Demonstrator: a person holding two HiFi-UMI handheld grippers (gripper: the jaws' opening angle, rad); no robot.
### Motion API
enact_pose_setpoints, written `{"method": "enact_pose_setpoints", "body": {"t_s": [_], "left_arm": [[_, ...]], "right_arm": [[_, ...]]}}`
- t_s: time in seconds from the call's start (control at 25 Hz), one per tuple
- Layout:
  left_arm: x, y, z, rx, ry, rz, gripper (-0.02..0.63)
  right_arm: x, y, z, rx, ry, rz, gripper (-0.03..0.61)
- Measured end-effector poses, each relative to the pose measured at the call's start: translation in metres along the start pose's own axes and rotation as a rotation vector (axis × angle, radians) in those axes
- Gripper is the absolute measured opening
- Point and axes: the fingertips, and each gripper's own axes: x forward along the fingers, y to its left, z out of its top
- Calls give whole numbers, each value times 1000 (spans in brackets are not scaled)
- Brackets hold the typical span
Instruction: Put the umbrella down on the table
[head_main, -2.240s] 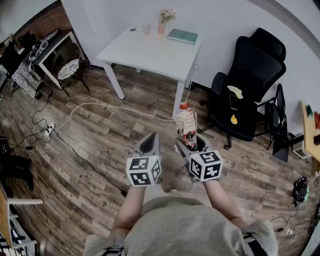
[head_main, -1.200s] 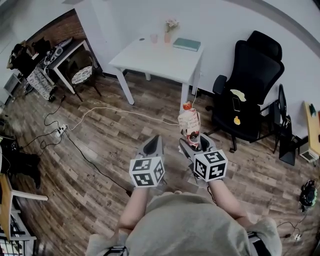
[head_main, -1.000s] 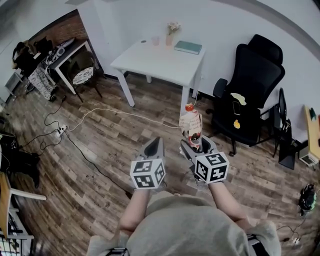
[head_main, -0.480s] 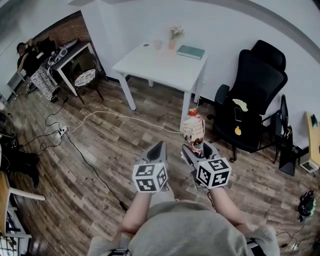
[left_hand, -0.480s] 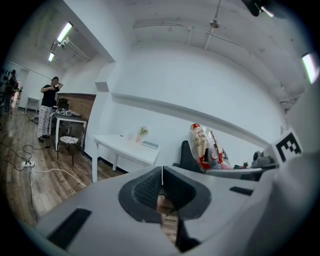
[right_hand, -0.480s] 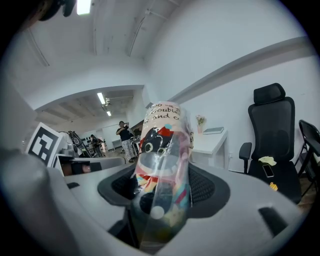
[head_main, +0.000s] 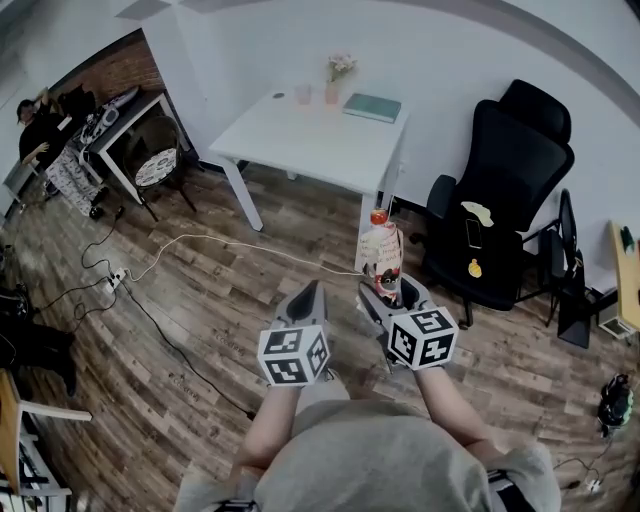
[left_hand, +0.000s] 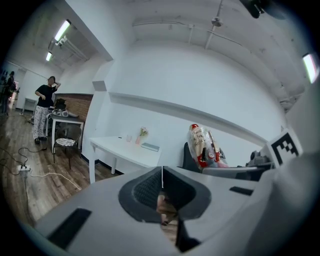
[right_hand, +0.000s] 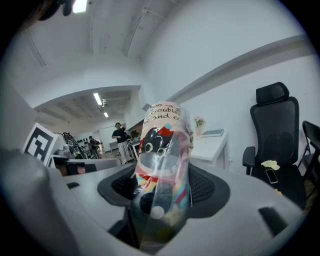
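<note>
A folded umbrella (head_main: 382, 250) in a clear printed sleeve with a red cap stands upright in my right gripper (head_main: 388, 291), whose jaws are shut on its lower part. In the right gripper view the umbrella (right_hand: 162, 150) fills the gap between the pads of that gripper (right_hand: 162, 197). My left gripper (head_main: 307, 293) rides beside it on the left, shut and holding nothing; its pads meet in a thin line in the left gripper view (left_hand: 162, 186). The white table (head_main: 290, 135) stands ahead by the wall, well beyond both grippers.
On the table are a green book (head_main: 372, 107), a small vase of flowers (head_main: 333, 85) and a cup (head_main: 302, 95). A black office chair (head_main: 500, 190) stands to the right. A white cable (head_main: 230, 240) runs over the wooden floor. A desk and a stool (head_main: 150, 160) with a person (head_main: 35, 125) are far left.
Both grippers have moved a little across the floor side by side, and the head view has swung slightly. The umbrella stays upright in the right jaws; the left jaws stay shut.
</note>
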Motion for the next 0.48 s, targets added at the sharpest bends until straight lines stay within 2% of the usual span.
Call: {"method": "enact_pose_setpoints", "body": {"t_s": [0.48], "left_arm": [[78,77,46,7,16,-8,9]], "right_arm": [[108,-21,43,28,-9,-45,273]]}}
